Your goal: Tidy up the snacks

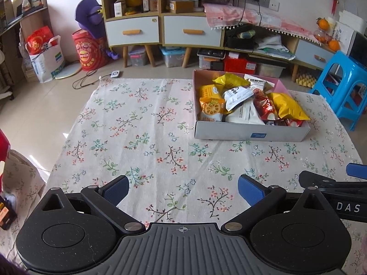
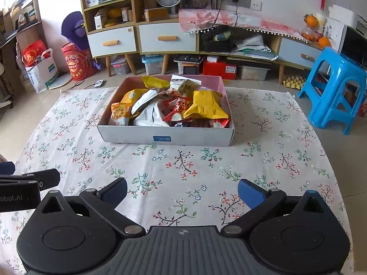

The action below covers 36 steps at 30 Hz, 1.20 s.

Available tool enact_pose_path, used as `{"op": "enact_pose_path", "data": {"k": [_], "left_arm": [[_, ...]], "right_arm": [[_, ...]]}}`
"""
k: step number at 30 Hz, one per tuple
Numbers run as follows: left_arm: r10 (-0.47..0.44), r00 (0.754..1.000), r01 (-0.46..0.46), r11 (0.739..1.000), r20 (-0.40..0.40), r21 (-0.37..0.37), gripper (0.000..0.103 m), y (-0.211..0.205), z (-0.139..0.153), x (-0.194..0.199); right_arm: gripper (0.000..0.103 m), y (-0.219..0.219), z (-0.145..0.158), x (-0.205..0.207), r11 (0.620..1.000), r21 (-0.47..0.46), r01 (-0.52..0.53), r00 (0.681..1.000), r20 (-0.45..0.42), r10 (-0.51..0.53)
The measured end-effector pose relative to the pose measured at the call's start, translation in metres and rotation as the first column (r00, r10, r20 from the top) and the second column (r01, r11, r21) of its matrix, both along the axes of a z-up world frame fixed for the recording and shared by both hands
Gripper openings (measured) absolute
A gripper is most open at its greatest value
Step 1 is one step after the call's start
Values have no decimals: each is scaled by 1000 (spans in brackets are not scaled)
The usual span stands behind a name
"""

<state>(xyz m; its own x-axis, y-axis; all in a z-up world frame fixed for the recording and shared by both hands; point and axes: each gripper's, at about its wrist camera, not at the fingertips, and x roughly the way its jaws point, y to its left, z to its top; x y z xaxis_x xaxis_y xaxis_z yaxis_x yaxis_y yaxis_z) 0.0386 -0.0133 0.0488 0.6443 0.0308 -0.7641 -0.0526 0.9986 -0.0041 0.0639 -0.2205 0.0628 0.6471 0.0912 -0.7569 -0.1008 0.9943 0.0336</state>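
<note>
A: Right wrist view has the box (image 2: 165,135) dead ahead, near the far middle of the counter (image 2: 68,142), heaped with snacks (image 2: 169,105). From the left wrist view it sits ahead and to the right (image 1: 250,134).

B: And the tongs?

A: Both pairs are spread wide and hold nothing, the right tongs (image 2: 182,193) and left tongs (image 1: 183,190) alike, low over the near cloth, well short of the box.

B: So what could go wrong?

A: The pile, I'd say. The yellow bag (image 2: 206,105) rides on top and leans toward the right wall; the packets overlap, so pulling one from underneath would likely drag a neighbour out over the rim.

B: The wrappers look slick.

A: Yes, glossy film, puffy. A pinch on the bulge could slip off or crush what's inside; the crimped edge seems safer.

B: And the box itself?

A: Light card on a loose floral cloth. A sideways nudge may slide it, or ruck the cloth. Beyond that, the blue stool (image 2: 332,91) stands off the counter's right side, so anything knocked that way probably lands on the floor.
</note>
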Motion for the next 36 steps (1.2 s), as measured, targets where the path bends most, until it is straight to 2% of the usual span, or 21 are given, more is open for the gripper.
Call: {"op": "enact_pose_path", "data": {"k": [36], "left_arm": [[6,999,-6,1000,-32,-11,102,1,-5,-1]], "right_arm": [[93,5,0,-3,1000,-3,-3,1000,6,3]]}}
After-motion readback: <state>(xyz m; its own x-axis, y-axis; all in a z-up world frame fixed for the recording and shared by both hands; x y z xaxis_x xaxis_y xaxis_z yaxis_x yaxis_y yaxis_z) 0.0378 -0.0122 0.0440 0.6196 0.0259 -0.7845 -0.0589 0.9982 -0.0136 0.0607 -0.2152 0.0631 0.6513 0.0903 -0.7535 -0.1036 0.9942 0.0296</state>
